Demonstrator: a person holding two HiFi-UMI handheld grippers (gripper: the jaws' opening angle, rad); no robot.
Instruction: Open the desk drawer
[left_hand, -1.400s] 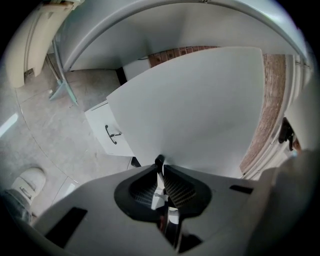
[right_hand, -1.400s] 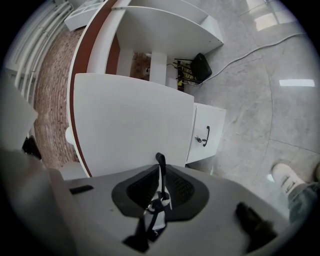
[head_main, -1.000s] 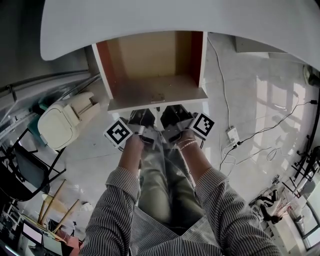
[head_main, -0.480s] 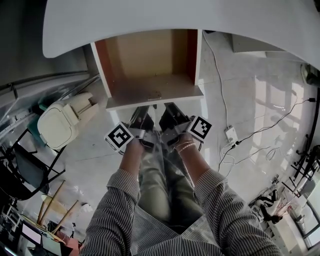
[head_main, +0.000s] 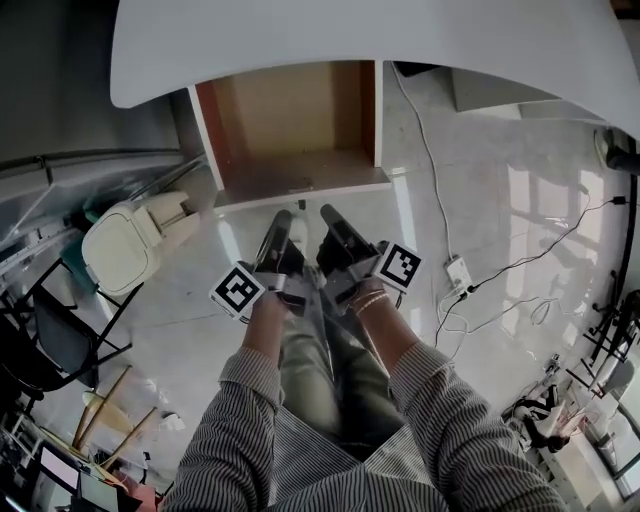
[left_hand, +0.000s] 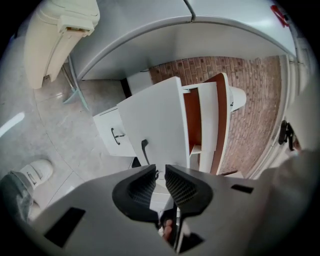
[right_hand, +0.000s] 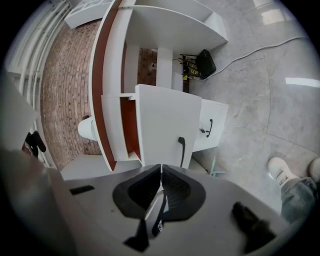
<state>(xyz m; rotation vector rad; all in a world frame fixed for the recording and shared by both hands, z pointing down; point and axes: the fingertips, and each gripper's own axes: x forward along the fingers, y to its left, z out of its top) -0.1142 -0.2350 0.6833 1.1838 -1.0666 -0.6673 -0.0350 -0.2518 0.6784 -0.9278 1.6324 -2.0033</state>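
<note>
The desk drawer (head_main: 290, 125) stands pulled out from under the white desk top (head_main: 350, 40), its wooden inside open to view. Its white front (left_hand: 155, 117) carries a black handle (left_hand: 145, 150), also visible as the handle (right_hand: 182, 149) on the front (right_hand: 167, 122) in the right gripper view. My left gripper (head_main: 283, 220) hangs a short way in front of the drawer, open and empty; its jaws have just opened wider, then drawn in slightly. Beside it my right gripper (head_main: 329, 215) has just closed to shut, pads touching, nothing held.
A lower drawer with its own black handle (left_hand: 116, 136) sits beneath the open one. A cream chair (head_main: 125, 245) stands at the left, a black chair (head_main: 50, 340) nearer. Cables and a power strip (head_main: 462, 272) lie on the floor at the right. The person's shoe (left_hand: 35, 172) is below.
Both grippers have pulled back from the drawer front toward the person and risen; a stretch of floor now shows between their tips and the drawer.
</note>
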